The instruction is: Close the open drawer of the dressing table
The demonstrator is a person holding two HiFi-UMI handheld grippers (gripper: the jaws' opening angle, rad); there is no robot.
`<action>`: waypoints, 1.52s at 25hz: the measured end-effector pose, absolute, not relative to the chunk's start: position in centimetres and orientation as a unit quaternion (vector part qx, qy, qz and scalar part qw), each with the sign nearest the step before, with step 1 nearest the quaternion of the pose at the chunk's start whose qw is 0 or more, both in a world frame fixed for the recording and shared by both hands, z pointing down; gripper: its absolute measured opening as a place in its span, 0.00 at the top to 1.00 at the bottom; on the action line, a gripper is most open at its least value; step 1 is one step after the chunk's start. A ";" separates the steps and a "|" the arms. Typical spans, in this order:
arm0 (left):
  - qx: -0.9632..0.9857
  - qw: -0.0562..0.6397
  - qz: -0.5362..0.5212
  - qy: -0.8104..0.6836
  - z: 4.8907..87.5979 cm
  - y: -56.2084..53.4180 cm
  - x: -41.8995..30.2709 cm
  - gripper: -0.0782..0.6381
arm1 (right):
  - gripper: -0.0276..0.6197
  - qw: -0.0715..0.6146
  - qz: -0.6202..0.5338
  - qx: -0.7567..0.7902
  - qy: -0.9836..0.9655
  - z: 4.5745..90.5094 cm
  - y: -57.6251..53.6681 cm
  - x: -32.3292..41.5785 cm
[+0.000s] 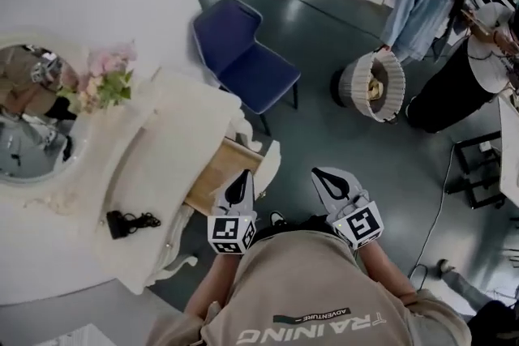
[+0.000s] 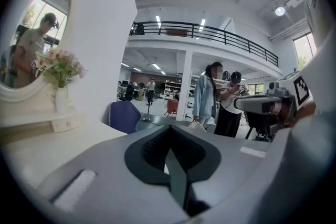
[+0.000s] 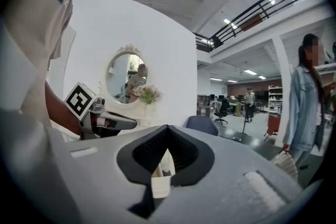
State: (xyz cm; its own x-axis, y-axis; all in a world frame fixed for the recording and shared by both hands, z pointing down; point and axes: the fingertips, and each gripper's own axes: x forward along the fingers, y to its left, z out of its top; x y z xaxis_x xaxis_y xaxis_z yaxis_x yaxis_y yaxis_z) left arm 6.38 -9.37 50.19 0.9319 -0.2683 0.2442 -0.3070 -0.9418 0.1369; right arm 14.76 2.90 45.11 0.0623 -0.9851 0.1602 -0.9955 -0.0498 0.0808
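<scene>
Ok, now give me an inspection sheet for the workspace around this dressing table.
Surface: white dressing table, with a round mirror behind.
Job's things: drawer pulled open, wooden bottom showing.
Clutter: flowers; small black corded item on the top.
Grippers: left tongs shut and empty, near the drawer front; right tongs shut and empty, over the floor.
Cables: thin cable on the floor at right.
Surroundings: blue chair beside the table, round basket, two people standing.

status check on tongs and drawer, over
Left tongs shut, empty. Right tongs shut, empty. Drawer open, left tongs close to its front. Nothing seen blocking it.
</scene>
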 end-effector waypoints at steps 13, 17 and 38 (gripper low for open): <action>0.903 0.126 0.109 -0.396 51.3 -13.6 -4.6 0.87 | 0.95 0.083 0.017 0.550 -0.831 45.8 -10.6 9.9; 0.861 0.150 0.097 -0.476 50.8 -13.4 -6.3 0.87 | 0.95 0.082 0.009 0.475 -0.876 45.8 -13.0 9.0; 0.734 0.314 0.202 -0.567 66.9 -9.6 -7.0 0.87 | 0.95 0.121 0.048 0.362 -0.923 50.8 -16.6 11.4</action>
